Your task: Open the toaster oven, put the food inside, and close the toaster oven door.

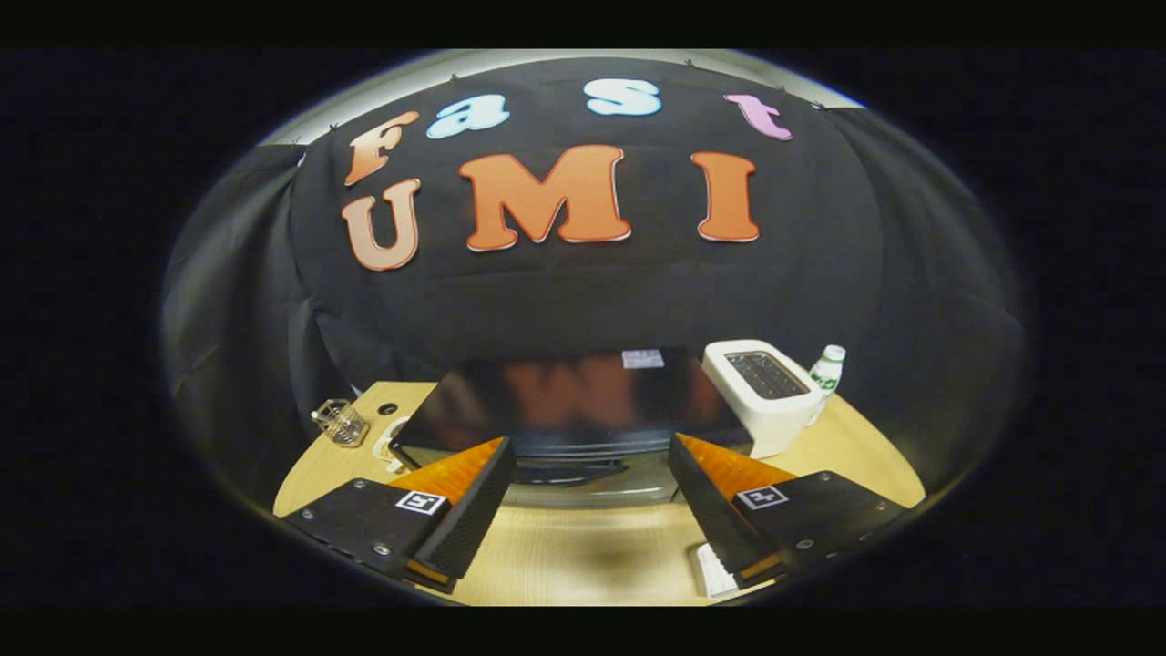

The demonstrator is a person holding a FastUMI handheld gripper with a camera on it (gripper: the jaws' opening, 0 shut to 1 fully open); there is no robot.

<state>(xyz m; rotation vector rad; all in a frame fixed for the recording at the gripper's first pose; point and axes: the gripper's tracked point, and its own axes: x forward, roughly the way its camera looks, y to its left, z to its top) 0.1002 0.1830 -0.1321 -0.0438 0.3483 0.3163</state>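
Now, fingers: gripper (588, 497) spread wide, holding nothing
Oven: glossy black toaster oven (565, 401) with silver front at the wooden table's (583, 556) back edge, just ahead of the fingers; door shut
Right back corner: white pop-up toaster (765, 392); small white bottle (827, 369)
Left edge: clear faceted glass (342, 422)

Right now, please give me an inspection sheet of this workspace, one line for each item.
Surface: wooden table, bare ahead of the fingers.
Job's things: toaster oven just beyond the fingers, dark glossy top; door state cannot tell; food not identified.
Clutter: white toaster, bottle, wire holder, white object.
Tool: tool open, fingers apart, holding nothing.
Cables: white cord beside the oven.
Surroundings: black cloth wall.
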